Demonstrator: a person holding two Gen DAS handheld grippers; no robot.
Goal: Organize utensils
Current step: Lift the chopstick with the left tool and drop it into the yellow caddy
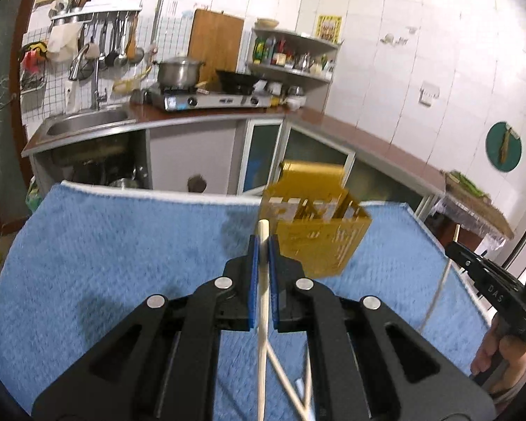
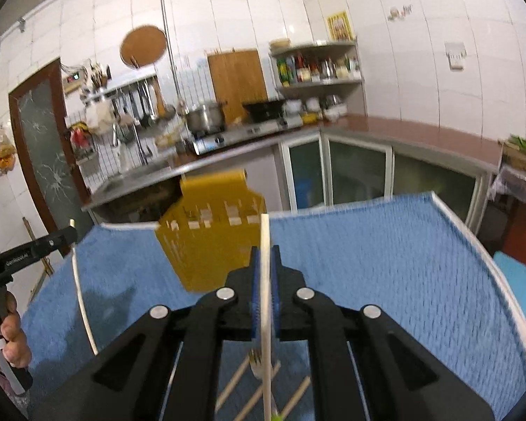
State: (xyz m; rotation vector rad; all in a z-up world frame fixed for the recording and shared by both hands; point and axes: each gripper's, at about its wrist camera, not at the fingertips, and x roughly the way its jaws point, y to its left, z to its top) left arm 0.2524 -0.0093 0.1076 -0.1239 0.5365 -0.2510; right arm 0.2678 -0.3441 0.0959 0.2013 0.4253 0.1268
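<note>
Two grippers (image 1: pixel 262 244) (image 2: pixel 265 254), "DAS"-marked, jaws tight on pale chopsticks (image 1: pixel 262 315) (image 2: pixel 265 280).

Utensil holder (image 1: pixel 315 224) on towel (image 1: pixel 122 245), chopsticks (image 2: pixel 242 386) nearer.

A yellow slotted utensil holder (image 1: pixel 315 231) stands near the far edge of the bench (image 1: pixel 122 245), which is covered by a blue towel. It blocks the path straight ahead of the left tongs (image 1: pixel 262 245) and sits just left of the right tongs (image 2: pixel 265 256). Each tongs grips a pale chopstick (image 1: pixel 263 315) poking forward. Open towel lies left of the holder and toward the far right corner. Loose chopsticks (image 2: pixel 235 386) and a fork (image 2: pixel 256 361) clutter the near edge.
</note>
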